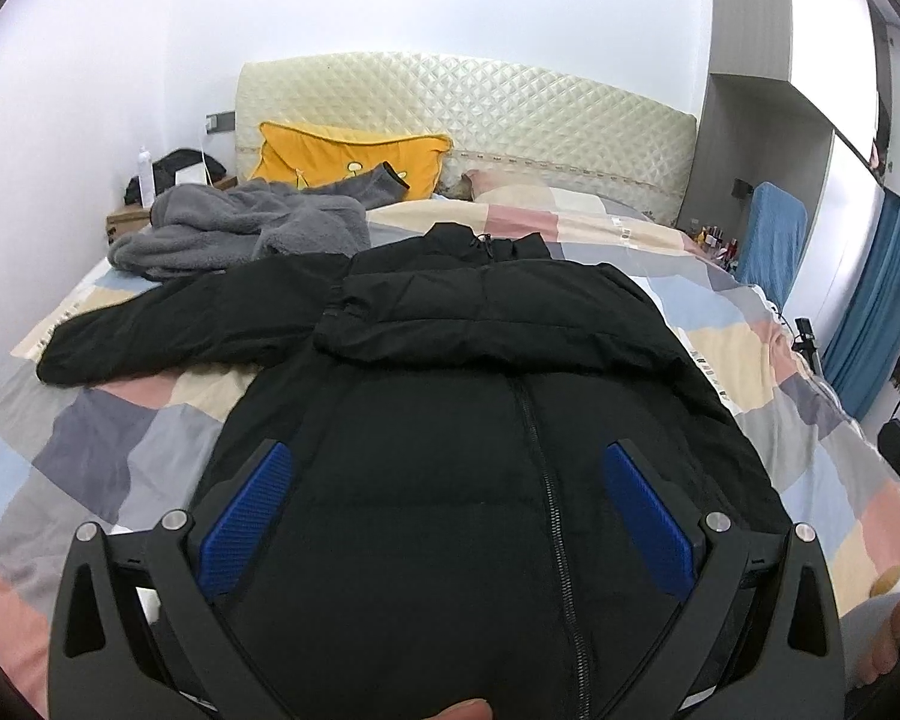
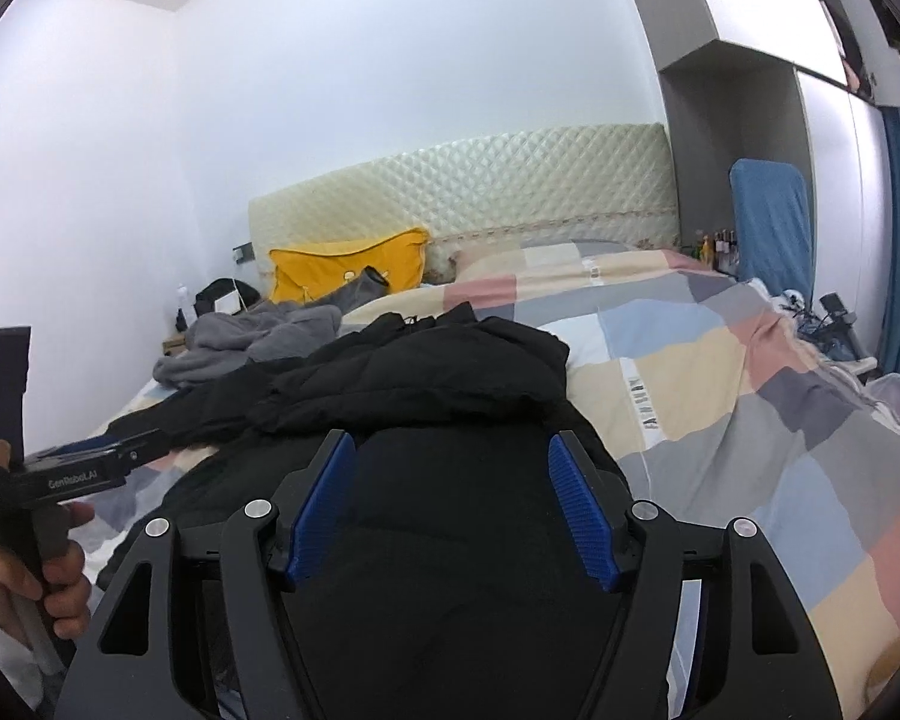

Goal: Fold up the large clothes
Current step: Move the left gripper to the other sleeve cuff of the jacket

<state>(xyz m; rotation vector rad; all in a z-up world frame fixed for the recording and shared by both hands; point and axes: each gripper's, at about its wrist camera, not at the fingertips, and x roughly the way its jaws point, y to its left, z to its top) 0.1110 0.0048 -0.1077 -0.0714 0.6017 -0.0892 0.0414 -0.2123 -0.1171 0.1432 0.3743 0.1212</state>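
Blue-padded fingers of the left gripper stand spread wide over the lower front of a black jacket, with nothing between them. The right gripper is likewise spread apart and holds nothing, hovering over the same jacket near its right side.

The jacket lies front up on a bed with a patchwork cover, its zipper closed and running up the middle, hood toward the headboard. One sleeve stretches out flat toward the left edge of the bed; the other is folded across the chest, below the hood.

From the right wrist view, the left gripper shows from the side by the left edge of the bed, its handle held in a bare hand.

Beyond the jacket, near the far left corner, a grey fleece garment lies rumpled, close to the outstretched sleeve. A yellow pillow leans against the headboard behind it.
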